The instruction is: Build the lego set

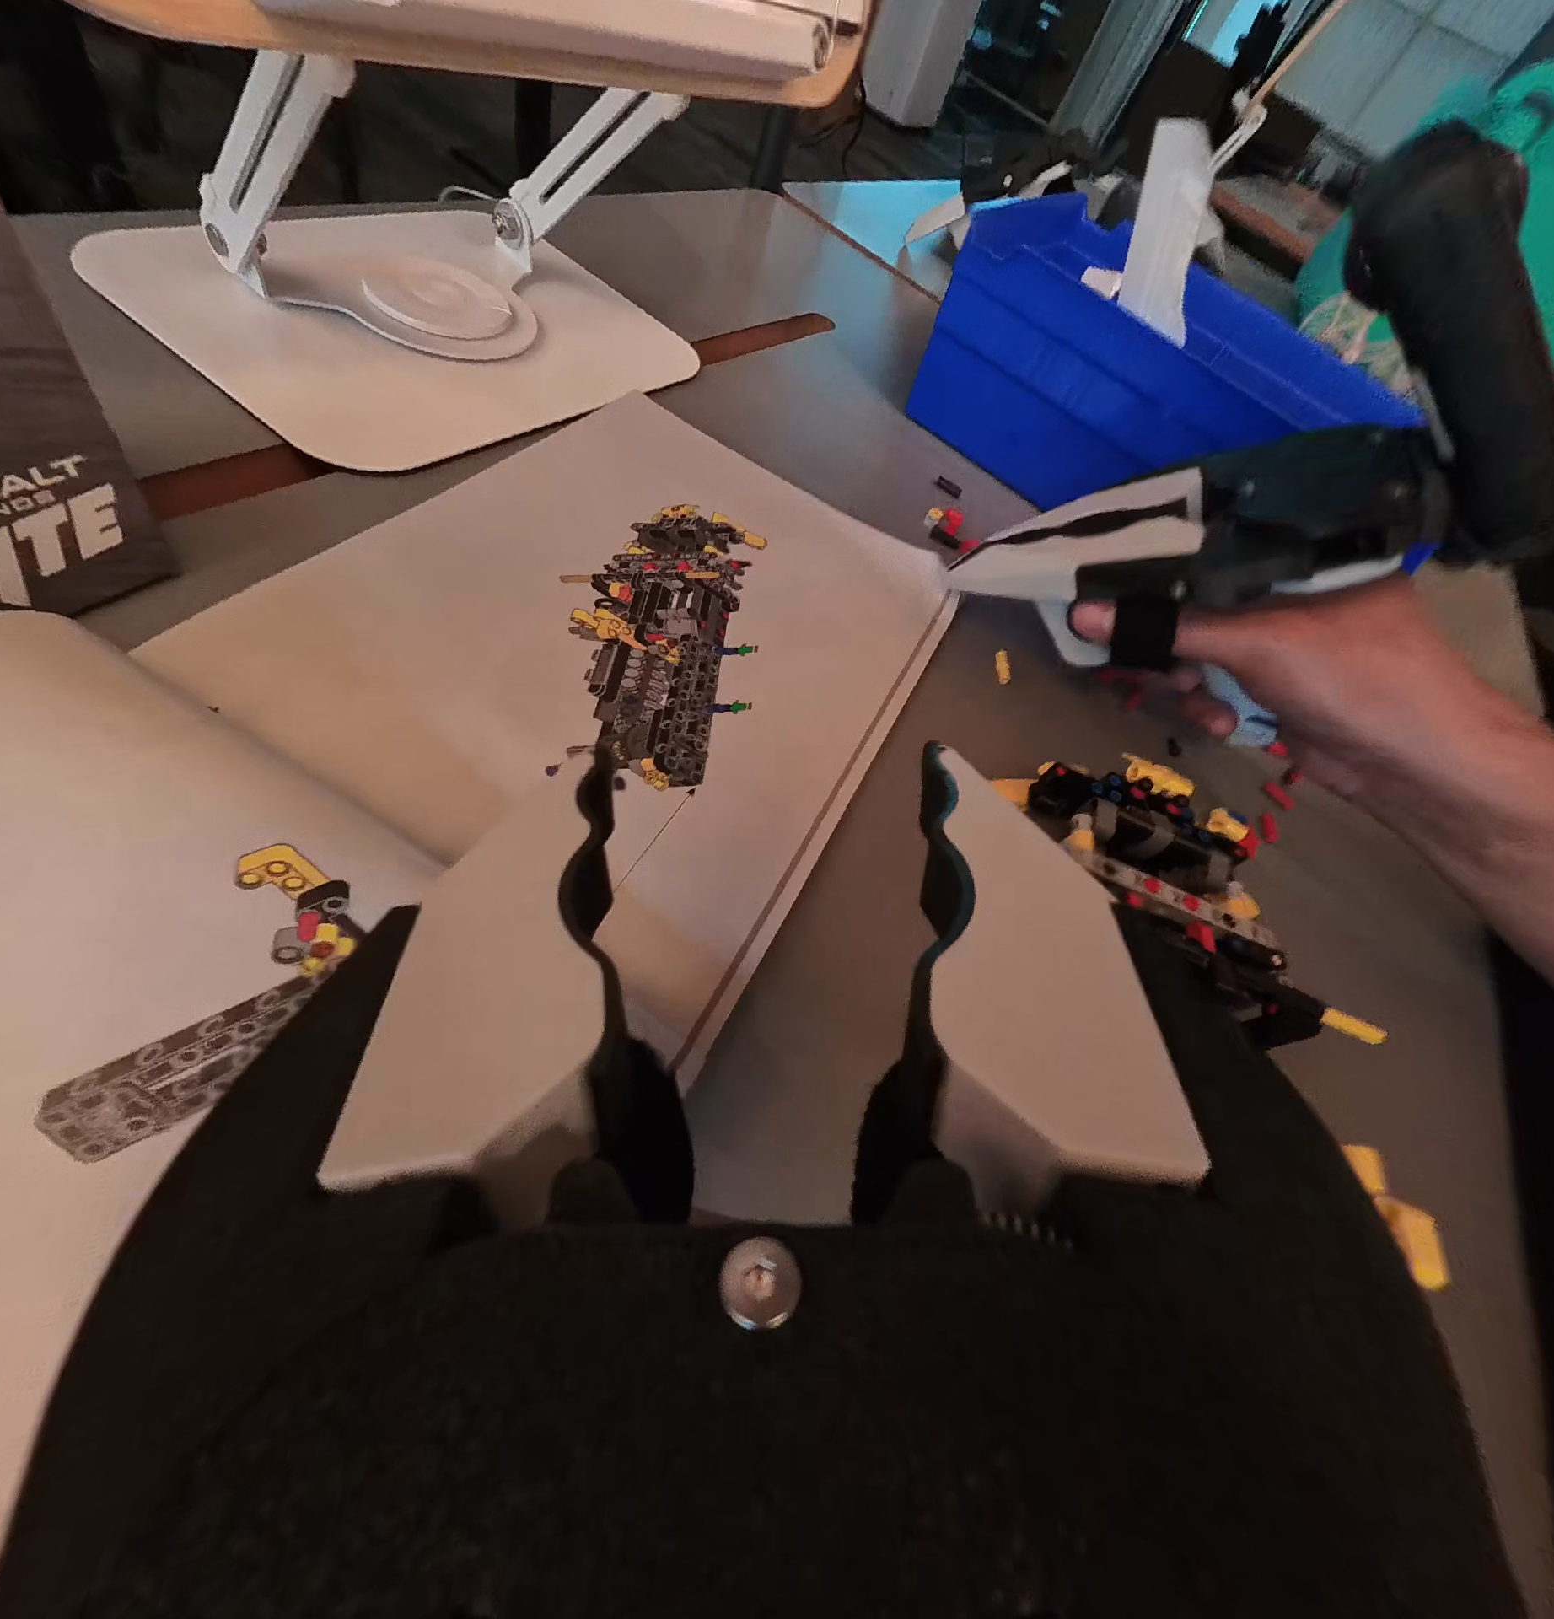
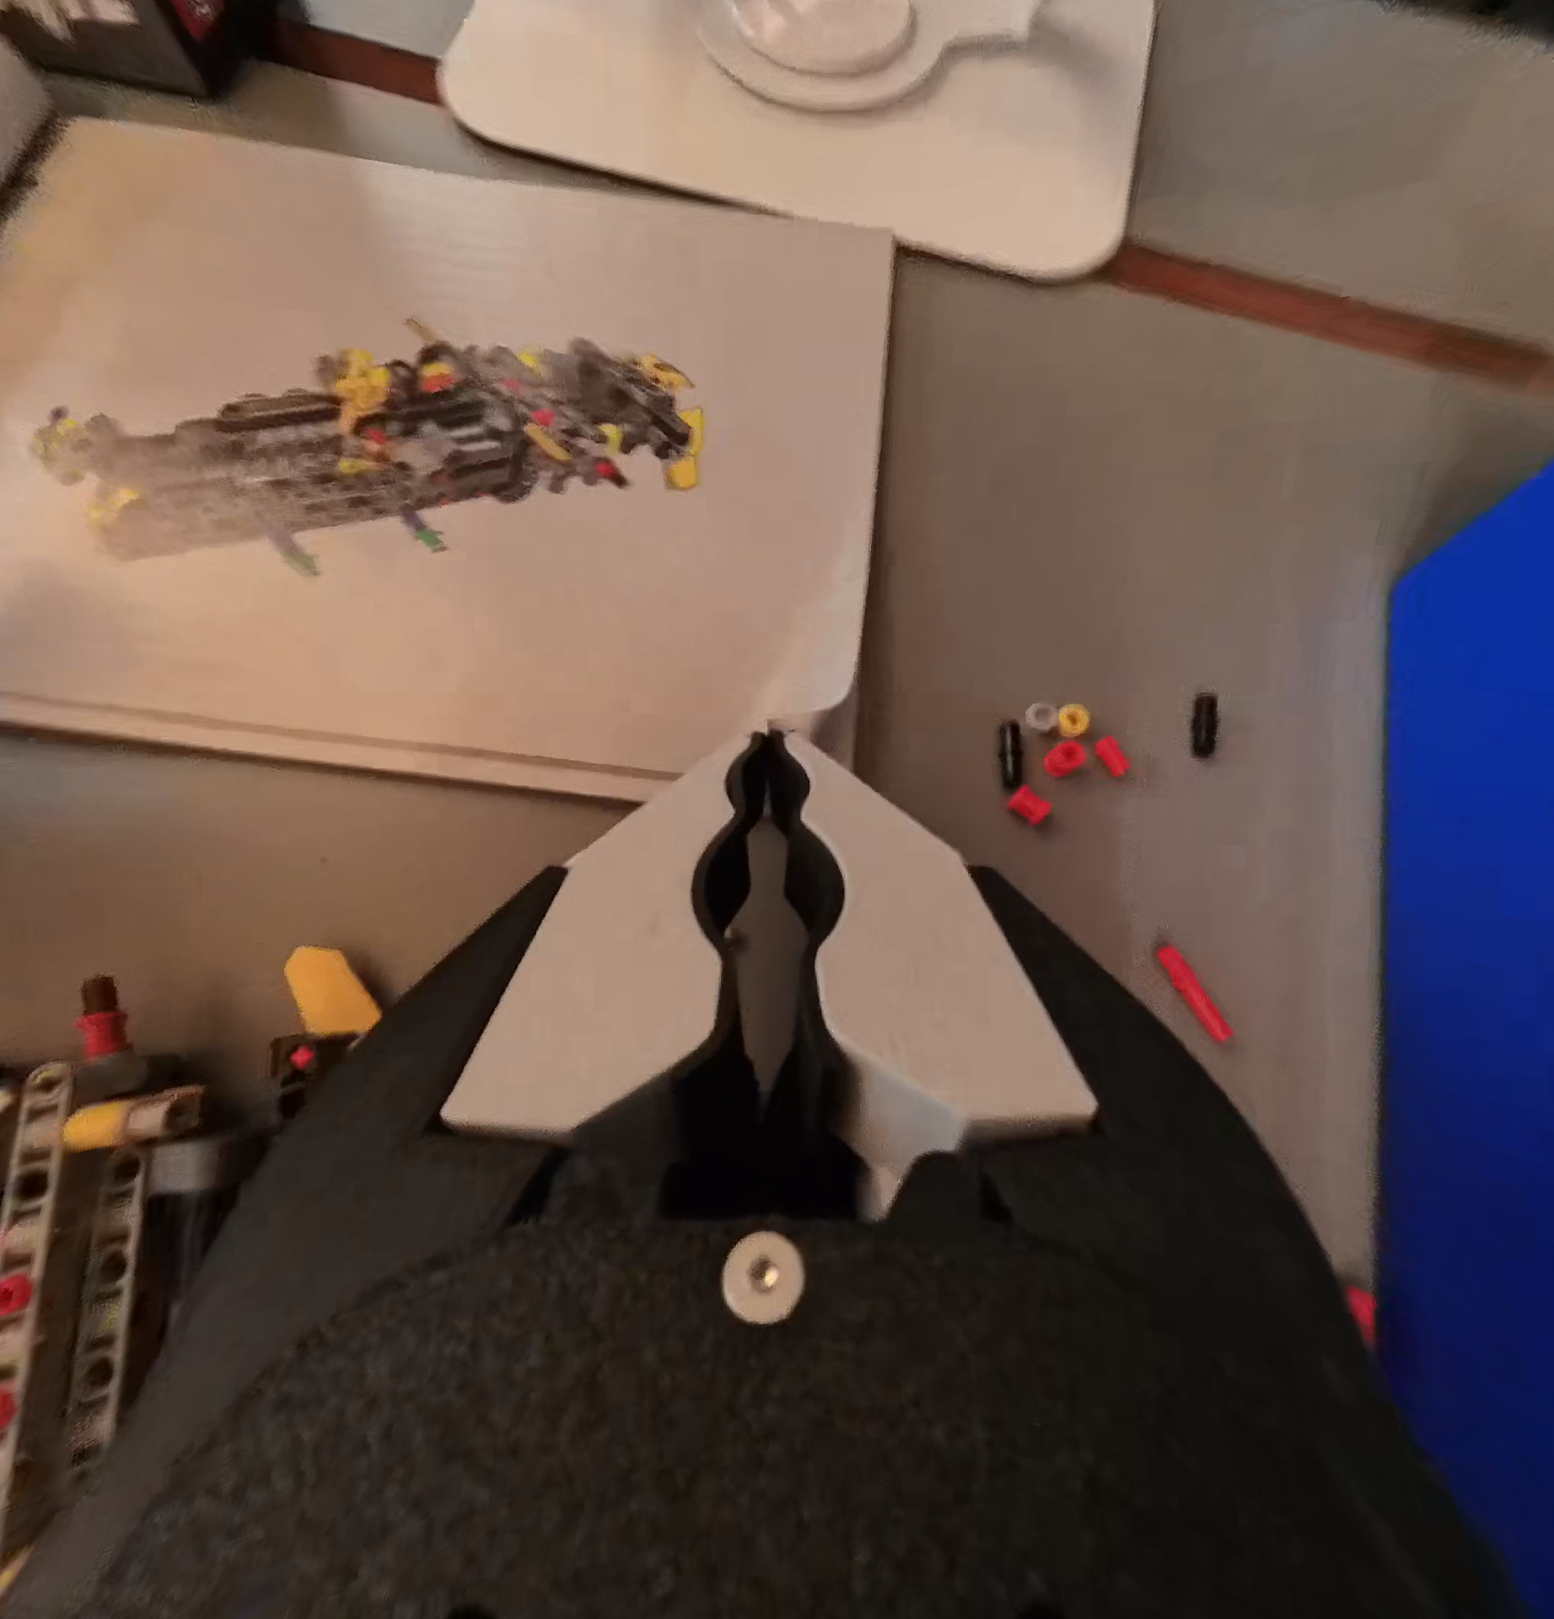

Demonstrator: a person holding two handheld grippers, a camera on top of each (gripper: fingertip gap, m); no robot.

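Left wrist view: the left gripper point(image 1: 760, 876) hangs wide and empty over the right edge of the open instruction booklet point(image 1: 458, 666). The half-built Lego chassis point(image 1: 1167, 867) lies on the table just right of the booklet. The right gripper point(image 1: 957, 565), in a hand point(image 1: 1334, 692), reaches the booklet's far right corner. The step looks like turning the page, so lift only the top sheet.

Right wrist view: the right gripper point(image 2: 769, 745) has its tips pinched together at the booklet's point(image 2: 423, 613) curled corner; I cannot tell if paper sits between them. Loose red, yellow and black pins point(image 2: 1062, 753) lie right of the booklet, the blue bin point(image 2: 1491, 876) beyond them. Sweep leftward over the booklet, clear of the chassis point(image 2: 63, 1183) below it.
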